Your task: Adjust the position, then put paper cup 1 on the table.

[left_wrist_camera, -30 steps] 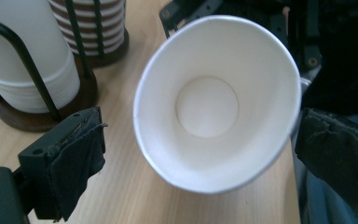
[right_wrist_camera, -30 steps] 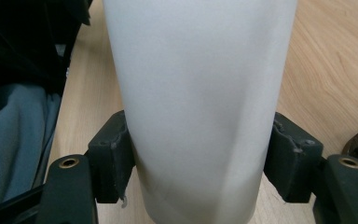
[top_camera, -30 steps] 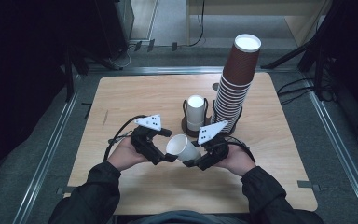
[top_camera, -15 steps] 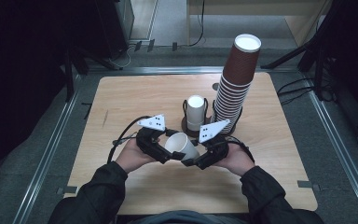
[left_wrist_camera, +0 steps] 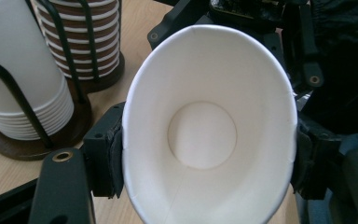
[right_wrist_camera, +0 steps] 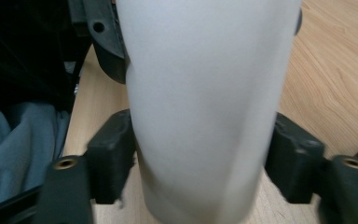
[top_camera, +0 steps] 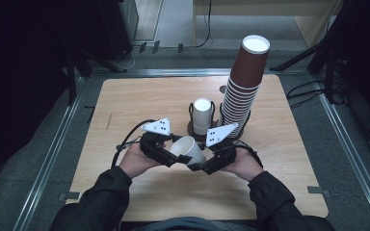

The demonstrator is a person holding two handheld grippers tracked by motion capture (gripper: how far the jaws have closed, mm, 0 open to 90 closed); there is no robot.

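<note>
White paper cup (top_camera: 189,150), light, thin-walled and easily crushed so best gripped gently mid-wall, sits tilted at lower centre of the high view above the counter (top_camera: 125,106), left gripper (top_camera: 169,156) jaws just closing on its squashed rim, right gripper (top_camera: 203,163) jaws wide around its body.

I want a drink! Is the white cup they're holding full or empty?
Empty. The left gripper view looks straight into the white cup, showing its bare bottom. It lies tipped between the left gripper and right gripper.
</note>
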